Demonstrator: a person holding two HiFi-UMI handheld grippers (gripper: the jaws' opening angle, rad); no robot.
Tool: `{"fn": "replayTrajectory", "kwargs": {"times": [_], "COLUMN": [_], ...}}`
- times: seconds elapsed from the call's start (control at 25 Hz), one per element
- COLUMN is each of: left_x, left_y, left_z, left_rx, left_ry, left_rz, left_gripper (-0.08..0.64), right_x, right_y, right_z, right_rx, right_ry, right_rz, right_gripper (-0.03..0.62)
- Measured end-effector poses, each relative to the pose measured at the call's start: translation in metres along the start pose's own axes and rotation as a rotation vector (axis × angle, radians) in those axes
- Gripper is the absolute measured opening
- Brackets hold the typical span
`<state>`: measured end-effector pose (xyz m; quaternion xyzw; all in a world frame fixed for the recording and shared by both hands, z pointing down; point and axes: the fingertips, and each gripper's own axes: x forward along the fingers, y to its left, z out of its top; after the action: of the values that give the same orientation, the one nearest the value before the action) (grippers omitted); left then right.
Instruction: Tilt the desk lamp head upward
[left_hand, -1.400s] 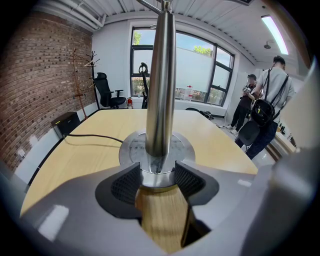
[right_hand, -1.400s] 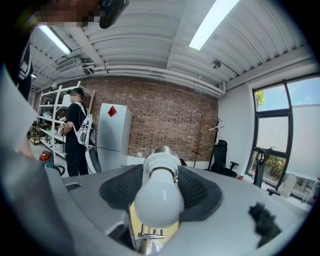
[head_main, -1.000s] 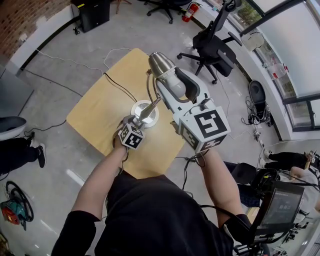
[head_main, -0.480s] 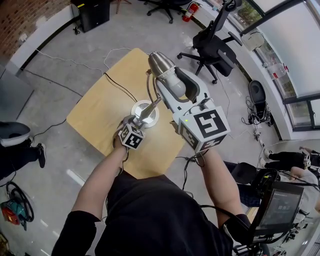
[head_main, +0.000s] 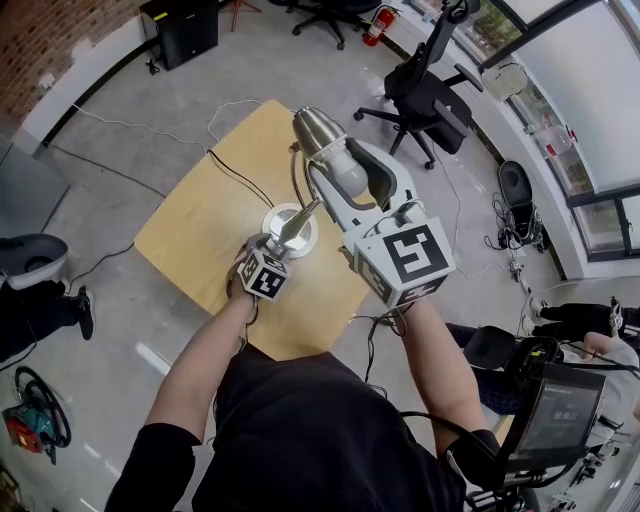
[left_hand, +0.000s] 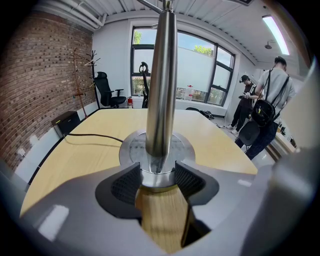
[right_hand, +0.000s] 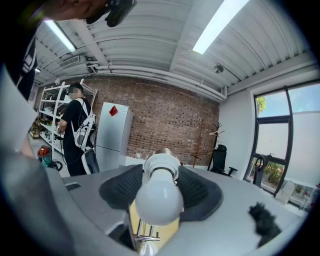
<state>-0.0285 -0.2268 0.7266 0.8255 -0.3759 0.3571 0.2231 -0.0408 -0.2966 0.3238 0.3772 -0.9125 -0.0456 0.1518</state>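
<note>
- My left gripper (left_hand: 157, 176) had its jaws clamped on the brushed-steel desk lamp's upright pole (left_hand: 161, 85), just above its round base (head_main: 271, 217) on the pale wooden table (head_main: 205, 225).
- My right gripper (right_hand: 158, 183) had its jaws spread wide around the silver lamp head (head_main: 318, 126), gripping it at the white bulb (right_hand: 159, 202).

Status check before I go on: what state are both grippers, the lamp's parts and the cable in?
Left gripper: shut on the lamp stem, low down by the base.
Right gripper: shut on the lamp head, jaws wide.
Lamp stem: standing upright.
Lamp base: flat on the table.
Bulb: screwed in, looks unlit.
Cable: slack across the table, running off its far edge.
</note>
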Motion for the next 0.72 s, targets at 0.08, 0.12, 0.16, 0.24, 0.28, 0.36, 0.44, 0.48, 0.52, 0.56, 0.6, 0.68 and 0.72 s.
{"fn": "replayTrajectory", "kwargs": {"times": [0.08,0.12,0.16,0.24,0.28,0.36,0.44,0.48,0.52,0.56,0.6,0.68,0.72], "left_x": [0.001,0.001,0.0,-0.006,-0.01,-0.021,-0.032,-0.038,-0.044,-0.051,-0.059,-0.079,-0.091], "left_y": [0.001,0.001,0.002,0.002,0.0,-0.005,-0.014,-0.018,-0.023,-0.027,-0.031,-0.038,-0.041], "left_z": [0.0,0.0,-0.001,-0.002,-0.002,-0.002,-0.003,-0.004,-0.006,-0.007,-0.007,0.001,0.007], "left_rx": [0.0,0.006,0.022,0.077,0.098,0.105,0.085,0.072,0.053,0.026,-0.007,-0.084,-0.118], "left_ry": [0.004,0.009,0.016,0.029,0.024,-0.004,-0.029,-0.038,-0.048,-0.061,-0.079,-0.126,-0.154], "left_rz": [-0.001,0.001,0.006,0.024,0.031,0.034,0.021,0.012,0.002,-0.008,-0.02,-0.045,-0.055], "left_gripper": [0.229,0.229,0.23,0.267,0.272,0.27,0.27,0.268,0.268,0.264,0.261,0.244,0.239], "right_x": [-0.006,-0.01,-0.015,-0.025,-0.032,-0.049,-0.067,-0.075,-0.083,-0.091,-0.097,-0.107,-0.111], "right_y": [0.001,0.002,0.003,0.003,0.002,-0.005,-0.016,-0.022,-0.026,-0.03,-0.032,-0.032,-0.03], "right_z": [0.002,0.002,0.002,0.0,0.0,0.0,0.0,-0.002,-0.005,-0.009,-0.015,-0.029,-0.036], "right_rx": [-0.033,-0.043,-0.045,-0.026,-0.008,0.039,0.088,0.11,0.132,0.153,0.172,0.194,0.198], "right_ry": [-0.014,-0.018,-0.019,-0.022,-0.029,-0.054,-0.077,-0.083,-0.086,-0.085,-0.079,-0.055,-0.043], "right_rz": [-0.009,-0.012,-0.015,-0.022,-0.026,-0.043,-0.07,-0.083,-0.095,-0.104,-0.111,-0.118,-0.116], "right_gripper": [0.233,0.233,0.233,0.234,0.233,0.233,0.233,0.233,0.233,0.233,0.233,0.233,0.233]}}
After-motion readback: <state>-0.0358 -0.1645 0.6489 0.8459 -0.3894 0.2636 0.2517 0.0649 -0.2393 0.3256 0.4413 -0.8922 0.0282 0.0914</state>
